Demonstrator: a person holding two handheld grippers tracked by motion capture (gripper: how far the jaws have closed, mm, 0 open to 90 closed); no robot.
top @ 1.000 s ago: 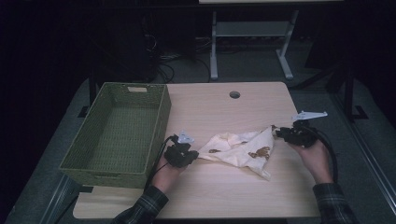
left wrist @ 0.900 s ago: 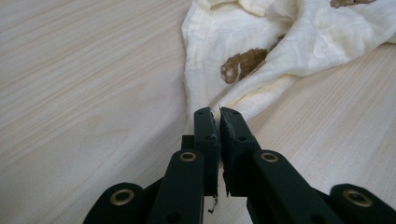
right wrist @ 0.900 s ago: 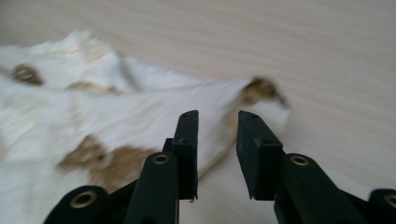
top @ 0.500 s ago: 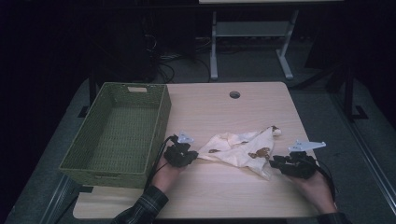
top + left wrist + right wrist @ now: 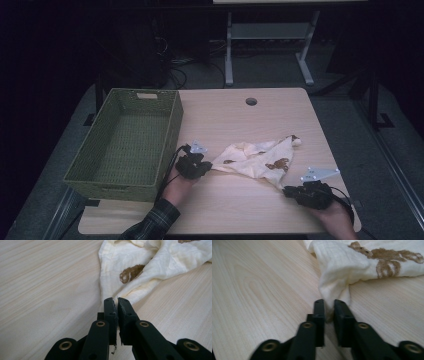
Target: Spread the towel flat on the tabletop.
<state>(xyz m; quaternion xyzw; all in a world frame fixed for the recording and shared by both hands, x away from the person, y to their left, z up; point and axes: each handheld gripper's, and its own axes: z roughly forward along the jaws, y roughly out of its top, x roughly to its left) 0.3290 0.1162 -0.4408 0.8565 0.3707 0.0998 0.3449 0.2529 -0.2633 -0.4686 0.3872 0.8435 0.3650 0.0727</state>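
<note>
In the left gripper view the cloth (image 5: 140, 262) runs off the top and right edges, and the corner pinched between the jaws of the left gripper (image 5: 116, 300) is all but swallowed by them. In the right gripper view the cloth is cut by the top and right edges too, and the right gripper (image 5: 329, 301) is blurred low down. From above, the right hand (image 5: 332, 217) and the left sleeve (image 5: 152, 225) leave by the near edge. The room beyond the bench (image 5: 240, 120) is too dark to read.

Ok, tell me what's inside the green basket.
The green basket shows just its bare woven floor in the high view. The strip behind its near wall is hidden, so a small thing there cannot be ruled out.
</note>
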